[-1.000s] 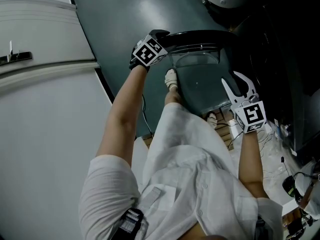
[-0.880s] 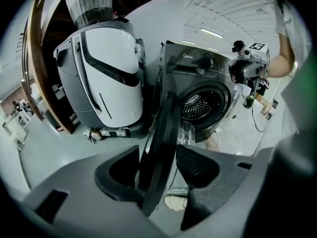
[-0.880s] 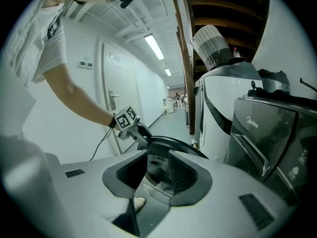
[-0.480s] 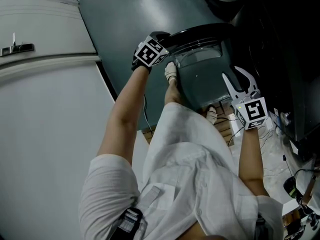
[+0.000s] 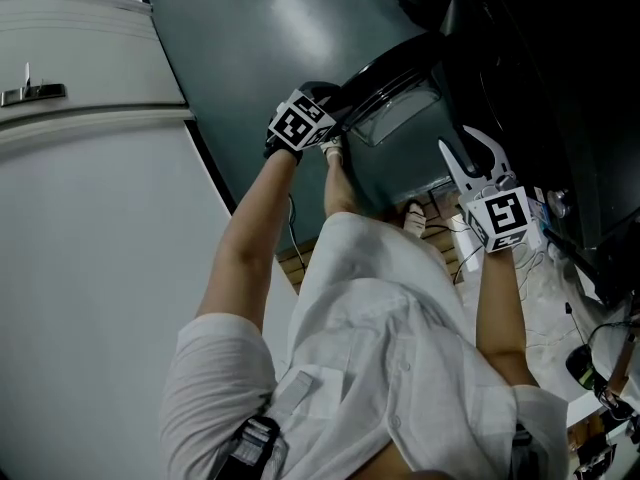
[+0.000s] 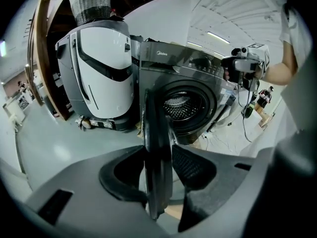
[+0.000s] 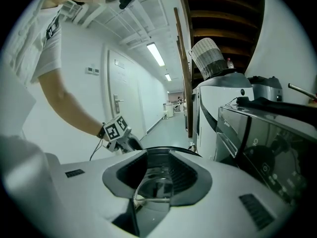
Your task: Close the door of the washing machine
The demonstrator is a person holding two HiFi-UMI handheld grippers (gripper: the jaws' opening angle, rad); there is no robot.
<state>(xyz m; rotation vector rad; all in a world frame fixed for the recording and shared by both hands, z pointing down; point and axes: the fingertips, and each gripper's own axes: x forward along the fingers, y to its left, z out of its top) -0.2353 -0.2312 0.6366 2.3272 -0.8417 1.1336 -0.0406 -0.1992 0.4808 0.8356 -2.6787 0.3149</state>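
The dark washing machine [image 6: 190, 100] stands with its drum open, and its round door [image 5: 395, 93] hangs partly swung. My left gripper [image 5: 338, 103] straddles the door's black rim [image 6: 157, 148]. Its jaws are closing, and the rim fills the gap between both pads. My right gripper [image 5: 468, 156] is open to the right of the door, fingers pointing at the glass bowl [image 7: 153, 185], which shows just beyond its jaws. The right gripper view also catches the left gripper [image 7: 119, 133] at the door's far edge.
A white machine [image 6: 99, 58] topped by a wicker basket [image 6: 91, 1] stands left of the washer. A white door with a handle [image 5: 35, 93] is at the left. Cables and small items [image 5: 545, 268] lie on the floor at the right.
The door has swung toward the machine, up and to the right in the head view. My left gripper went with its rim, and my right gripper shifted slightly up and left.
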